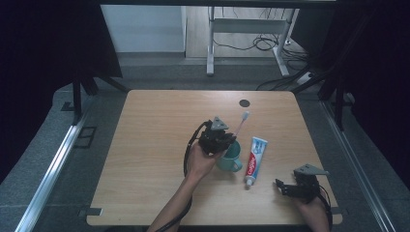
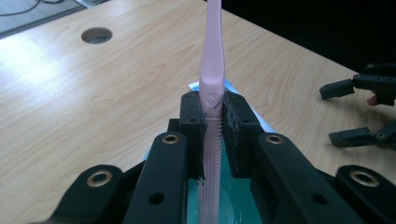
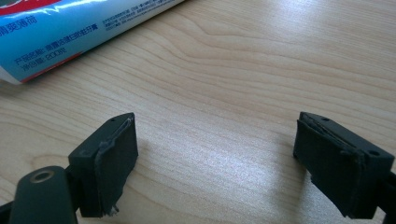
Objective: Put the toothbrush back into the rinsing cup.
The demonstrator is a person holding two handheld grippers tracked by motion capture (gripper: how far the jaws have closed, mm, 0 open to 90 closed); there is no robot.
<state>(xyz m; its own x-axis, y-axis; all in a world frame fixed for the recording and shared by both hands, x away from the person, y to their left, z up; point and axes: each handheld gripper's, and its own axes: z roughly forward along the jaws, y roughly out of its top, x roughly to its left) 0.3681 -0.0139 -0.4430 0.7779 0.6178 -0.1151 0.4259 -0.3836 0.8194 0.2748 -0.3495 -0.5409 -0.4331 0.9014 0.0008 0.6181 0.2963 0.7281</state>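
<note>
Pink plastic toothbrush [image 2: 212,70] stands clamped in the left gripper [image 2: 214,122] above the teal mug [image 1: 231,157], its lower handle cut off in that gripper's view. From above, the gripper hides the mug's mouth. Right gripper [image 3: 217,163] rests wide open, holding nothing, near the blue-and-white toothpaste tube [image 1: 254,158].

A light wood counter [image 1: 154,145] stands on grey floor [image 1: 53,159], dark curtains [image 1: 43,43] at both sides, cables [image 1: 263,43] behind.
</note>
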